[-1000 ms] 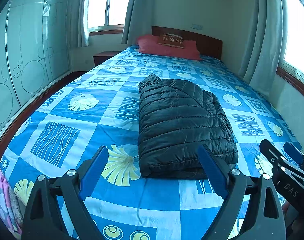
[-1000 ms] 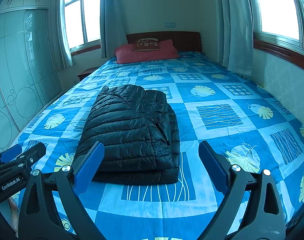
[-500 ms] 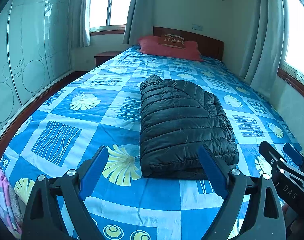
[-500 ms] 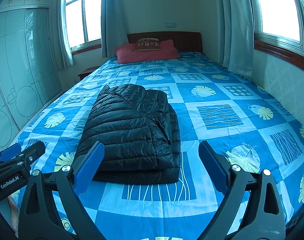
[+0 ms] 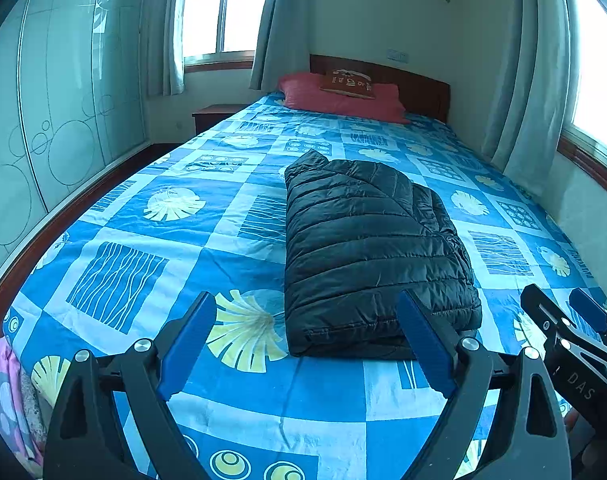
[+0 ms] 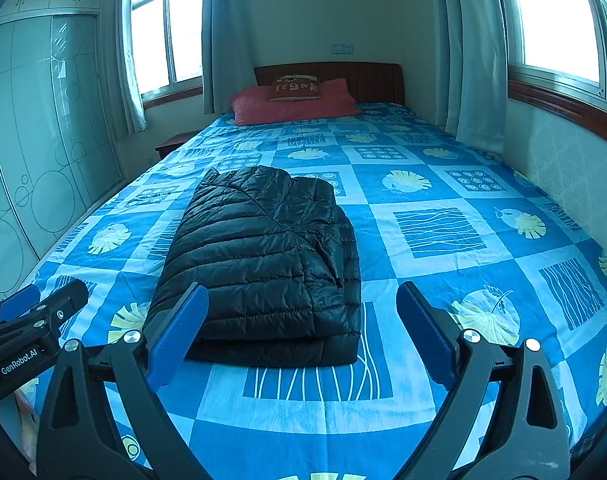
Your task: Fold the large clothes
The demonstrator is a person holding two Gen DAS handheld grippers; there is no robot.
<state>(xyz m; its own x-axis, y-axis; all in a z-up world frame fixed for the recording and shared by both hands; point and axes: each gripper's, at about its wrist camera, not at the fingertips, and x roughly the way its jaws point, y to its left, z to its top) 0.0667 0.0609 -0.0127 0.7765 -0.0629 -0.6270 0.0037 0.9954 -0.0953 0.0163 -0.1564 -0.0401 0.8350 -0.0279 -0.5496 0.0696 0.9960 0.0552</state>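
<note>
A black quilted puffer jacket (image 5: 367, 248) lies folded into a thick rectangle on the blue patterned bedspread (image 5: 151, 248). It also shows in the right wrist view (image 6: 263, 264). My left gripper (image 5: 307, 340) is open and empty, held above the foot of the bed, just short of the jacket's near edge. My right gripper (image 6: 303, 332) is open and empty, also just short of that edge. Each gripper shows at the edge of the other's view, the right one (image 5: 575, 336) and the left one (image 6: 31, 320).
A red pillow (image 6: 291, 102) with a small brown cushion lies at the wooden headboard. A glass-door wardrobe (image 5: 43, 120) lines the left side, a wall with curtained windows the right. A pink patterned cloth (image 5: 3, 392) hangs at the bed's near left corner.
Both grippers have drawn back and risen slightly from the jacket. The jacket has not moved and both grippers stay open.
</note>
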